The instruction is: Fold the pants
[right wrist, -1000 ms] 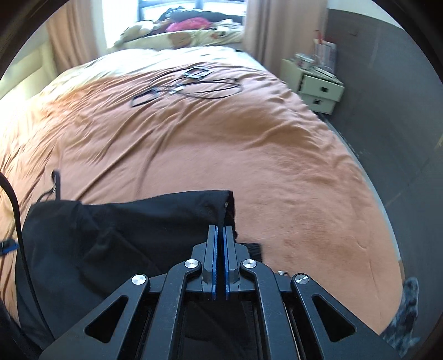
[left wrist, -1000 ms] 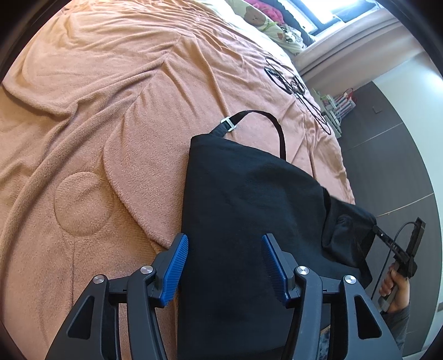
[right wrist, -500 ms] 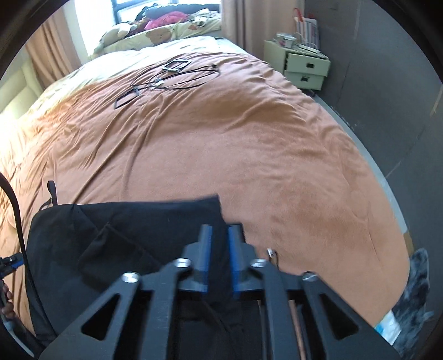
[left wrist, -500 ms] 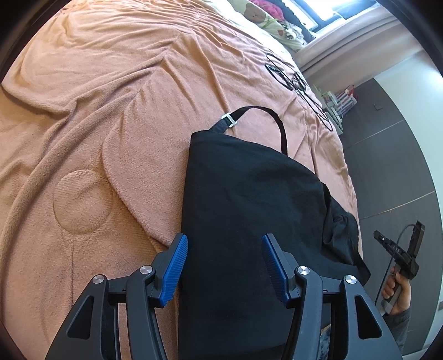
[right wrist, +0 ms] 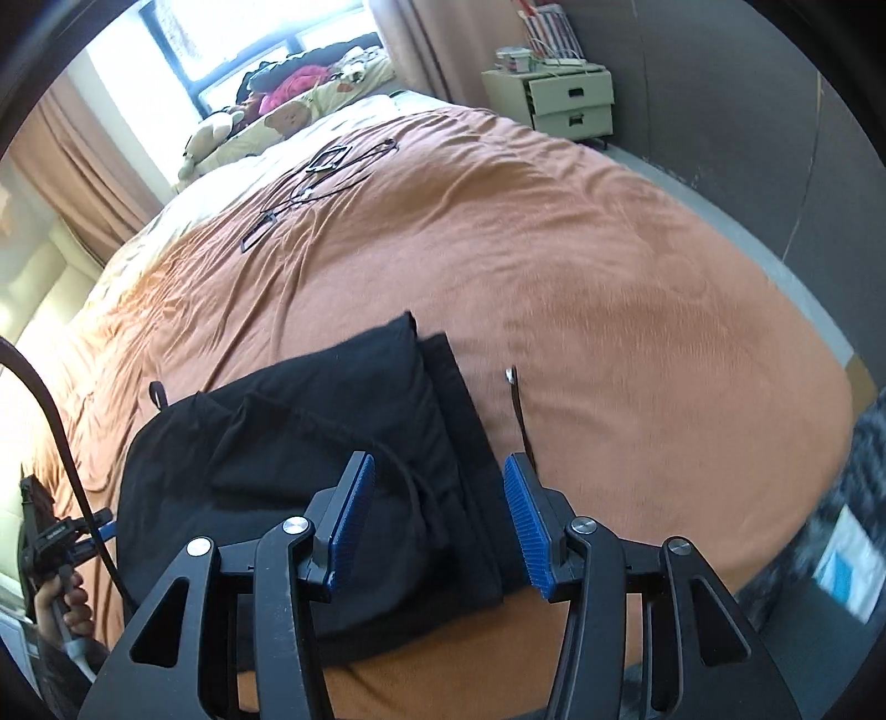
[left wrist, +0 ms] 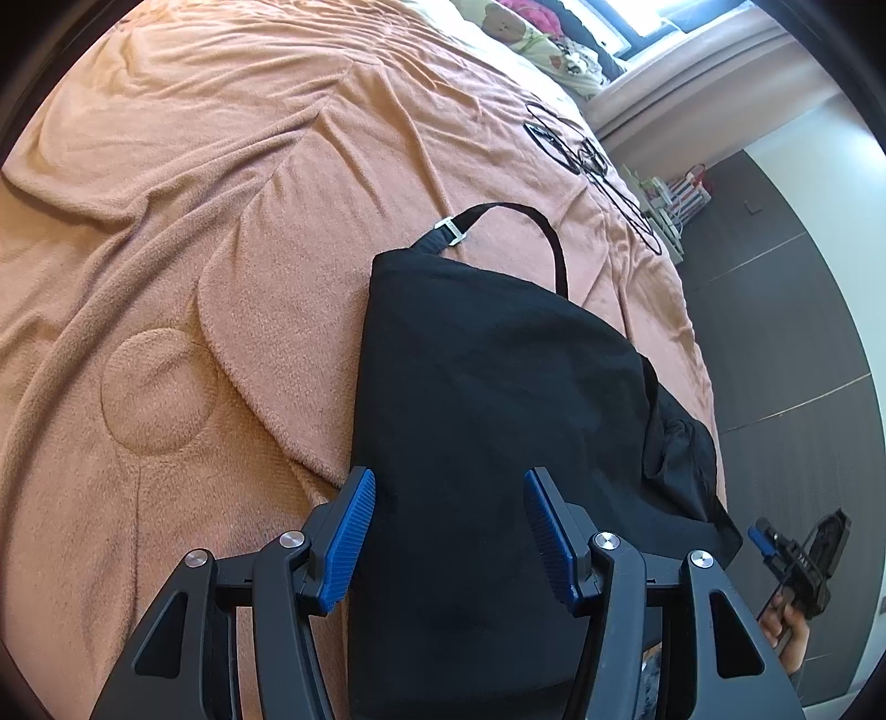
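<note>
Black pants (right wrist: 354, 459) lie in a stacked bundle on the bed (right wrist: 637, 310), spread ahead of and beneath both sets of fingers. Right gripper (right wrist: 437, 518) fingers have just been opening, nothing clamped between them; left gripper (left wrist: 448, 540) fingers hang released over the cloth. Folding looks mostly done; the belt strap (left wrist: 520, 221) trails loose beyond the left fingers.

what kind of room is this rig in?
Almost certainly a bedroom: the black pants lie on a wide bed under an orange blanket, with a drawered nightstand beside it and a teddy-bear pillow below a curtained window.
</note>
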Demonstrator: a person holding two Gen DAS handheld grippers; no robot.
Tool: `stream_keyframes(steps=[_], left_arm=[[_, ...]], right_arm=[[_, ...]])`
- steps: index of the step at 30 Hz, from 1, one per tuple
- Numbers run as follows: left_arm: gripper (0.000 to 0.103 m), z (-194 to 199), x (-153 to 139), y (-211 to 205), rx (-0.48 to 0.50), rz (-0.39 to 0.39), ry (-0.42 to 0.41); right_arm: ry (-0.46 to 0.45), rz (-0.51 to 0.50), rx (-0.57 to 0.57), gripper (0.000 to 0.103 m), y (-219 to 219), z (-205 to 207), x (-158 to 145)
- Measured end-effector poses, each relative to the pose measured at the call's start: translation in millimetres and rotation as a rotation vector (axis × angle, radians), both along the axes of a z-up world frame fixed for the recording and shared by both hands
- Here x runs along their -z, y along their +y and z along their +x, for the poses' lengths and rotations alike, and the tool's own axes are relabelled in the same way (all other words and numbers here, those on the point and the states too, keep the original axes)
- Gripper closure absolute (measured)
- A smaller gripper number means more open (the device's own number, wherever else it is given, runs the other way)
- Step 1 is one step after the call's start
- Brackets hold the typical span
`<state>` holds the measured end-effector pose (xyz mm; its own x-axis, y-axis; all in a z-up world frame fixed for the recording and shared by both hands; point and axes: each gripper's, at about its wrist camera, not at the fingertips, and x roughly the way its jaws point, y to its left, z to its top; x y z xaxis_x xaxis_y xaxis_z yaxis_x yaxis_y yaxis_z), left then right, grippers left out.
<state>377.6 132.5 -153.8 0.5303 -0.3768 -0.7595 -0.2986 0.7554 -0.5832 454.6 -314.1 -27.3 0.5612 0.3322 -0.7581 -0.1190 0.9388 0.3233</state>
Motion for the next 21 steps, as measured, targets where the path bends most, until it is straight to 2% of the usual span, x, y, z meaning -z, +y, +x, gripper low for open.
stream_keyframes(steps=[4, 11, 21], left_arm=[[0.045, 0, 0, -2, 0.002, 0.000, 0.001], [0.045, 1, 1, -1, 0.000, -0.003, 0.002], [0.045, 1, 4, 2, -0.004, -0.028, 0.005]], right_arm=[[0.005, -0.026, -0.040, 0.056, 3, 0, 2], [0.013, -0.069, -0.155, 0.056, 37, 24, 3], [0.050, -0.237, -0.303, 0.056, 97, 72, 17]])
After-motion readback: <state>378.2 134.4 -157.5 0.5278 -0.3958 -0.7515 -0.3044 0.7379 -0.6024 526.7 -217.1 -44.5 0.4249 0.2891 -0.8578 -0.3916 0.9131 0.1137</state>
